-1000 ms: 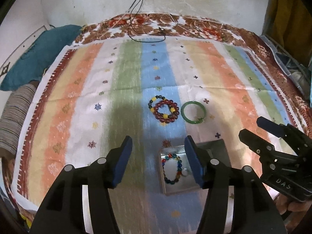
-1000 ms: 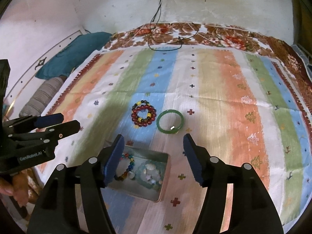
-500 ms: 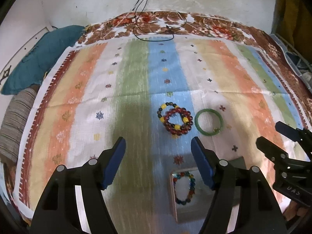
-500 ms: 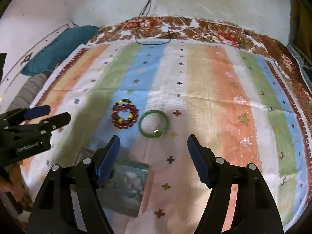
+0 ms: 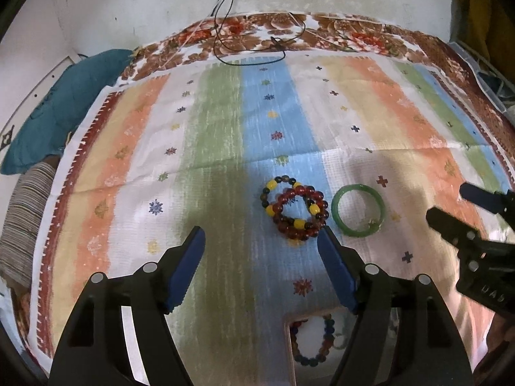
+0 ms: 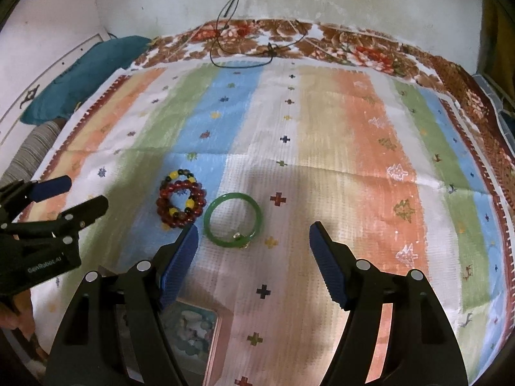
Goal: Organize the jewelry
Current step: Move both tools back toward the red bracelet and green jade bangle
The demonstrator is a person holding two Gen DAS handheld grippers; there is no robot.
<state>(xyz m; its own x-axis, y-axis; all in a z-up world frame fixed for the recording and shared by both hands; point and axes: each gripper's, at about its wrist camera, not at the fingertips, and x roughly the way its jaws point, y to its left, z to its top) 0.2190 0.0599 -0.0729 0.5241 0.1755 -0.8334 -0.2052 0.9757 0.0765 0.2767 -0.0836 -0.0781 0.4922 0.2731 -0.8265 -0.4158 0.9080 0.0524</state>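
Two beaded bracelets [image 5: 294,209], red and yellow-dark, lie overlapped on the striped cloth; they also show in the right wrist view [image 6: 180,200]. A green bangle [image 5: 358,214] lies just right of them, also in the right wrist view [image 6: 234,220]. An open jewelry box [image 5: 313,345] holds a multicolour bead bracelet and pale pieces; its edge shows in the right wrist view [image 6: 193,334]. My left gripper [image 5: 260,267] is open and empty, just short of the beaded bracelets. My right gripper [image 6: 252,262] is open and empty, just short of the bangle.
The striped cloth [image 6: 338,160] lies over a floral bedspread [image 5: 322,29]. A black cable [image 5: 251,54] loops at the far edge by the wall. A teal pillow [image 5: 70,103] and a striped cushion [image 5: 22,225] sit at the left.
Both grippers have moved forward over the cloth, past the jewelry box. The bracelets and bangle appear closer, and the box has slipped to the bottom of both views. Both stay open.
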